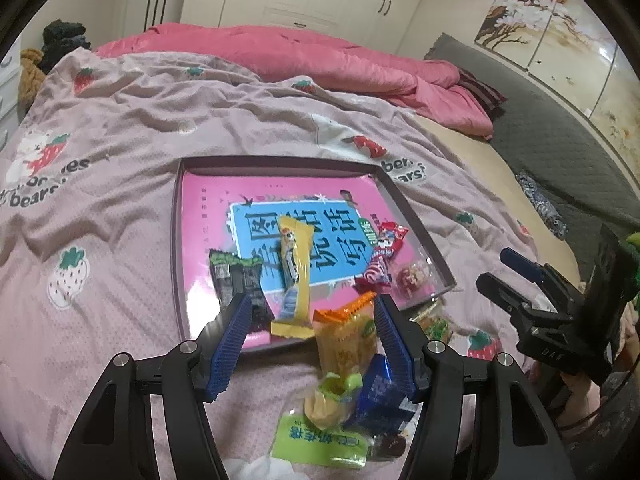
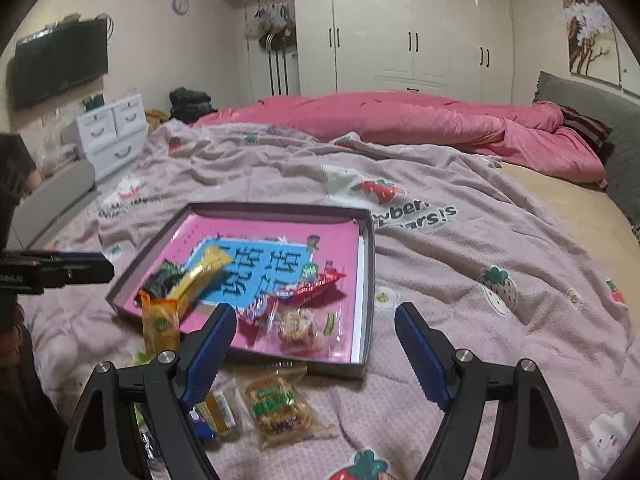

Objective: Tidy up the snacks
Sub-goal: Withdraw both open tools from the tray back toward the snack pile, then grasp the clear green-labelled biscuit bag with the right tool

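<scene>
Orange-topped snack packet [image 1: 347, 334] upright between the parted blue pads of the left gripper [image 1: 312, 344], grip unclear, at the near edge of the shallow tray [image 1: 416, 216] | yellow bar [image 1: 294, 268] and red packet [image 1: 382, 258] inside tray | right gripper [image 2: 316, 344] wide apart, empty, above the bedspread [image 2: 480, 320]

Your left tongs [image 1: 312, 312] point downward with their blue pads apart, nothing pressed between them. Your right tongs [image 2: 316, 344] tilt down too, jaws spread wide and empty, at the left tongs' right.
</scene>
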A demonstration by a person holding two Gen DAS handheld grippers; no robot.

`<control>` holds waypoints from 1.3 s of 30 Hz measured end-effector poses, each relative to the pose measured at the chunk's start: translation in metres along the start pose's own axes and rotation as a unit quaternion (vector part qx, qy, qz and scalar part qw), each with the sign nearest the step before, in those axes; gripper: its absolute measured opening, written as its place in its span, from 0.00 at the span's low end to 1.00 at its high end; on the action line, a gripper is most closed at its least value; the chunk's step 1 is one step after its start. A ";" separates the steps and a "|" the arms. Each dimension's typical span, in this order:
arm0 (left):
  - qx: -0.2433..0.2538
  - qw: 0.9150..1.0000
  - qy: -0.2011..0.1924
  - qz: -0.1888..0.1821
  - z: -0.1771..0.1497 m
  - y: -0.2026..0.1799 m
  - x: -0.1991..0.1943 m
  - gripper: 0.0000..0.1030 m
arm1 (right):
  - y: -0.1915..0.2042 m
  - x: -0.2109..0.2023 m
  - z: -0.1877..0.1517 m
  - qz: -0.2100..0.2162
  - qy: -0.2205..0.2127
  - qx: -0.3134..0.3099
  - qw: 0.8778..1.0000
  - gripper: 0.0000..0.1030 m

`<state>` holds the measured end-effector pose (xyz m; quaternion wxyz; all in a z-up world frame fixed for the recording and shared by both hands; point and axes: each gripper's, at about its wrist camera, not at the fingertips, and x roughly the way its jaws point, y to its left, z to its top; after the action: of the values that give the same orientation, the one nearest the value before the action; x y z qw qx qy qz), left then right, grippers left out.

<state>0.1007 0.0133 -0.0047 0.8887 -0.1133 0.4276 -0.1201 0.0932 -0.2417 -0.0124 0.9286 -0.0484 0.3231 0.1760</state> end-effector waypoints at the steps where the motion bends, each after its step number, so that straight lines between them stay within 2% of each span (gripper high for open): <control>1: 0.001 1.000 0.001 0.000 -0.001 -0.001 0.000 0.64 | 0.001 0.000 -0.002 -0.001 0.005 -0.004 1.000 0.79; 19: 0.010 0.999 0.040 -0.013 -0.027 -0.020 0.016 0.64 | 0.019 0.016 -0.026 -0.004 0.083 -0.046 0.995 0.79; 34: 0.009 0.998 0.065 -0.014 -0.036 -0.021 0.034 0.64 | 0.026 0.053 -0.045 -0.003 0.160 -0.091 0.983 0.79; 39: 0.002 0.997 0.072 -0.013 -0.035 -0.020 0.041 0.64 | 0.027 0.064 -0.047 0.002 0.169 -0.108 0.980 0.73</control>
<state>0.0955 -0.0216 -0.0502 0.8543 -0.1085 0.4885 -0.1408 0.1030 -0.2068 -0.0881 0.8495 -0.1769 0.4546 0.2010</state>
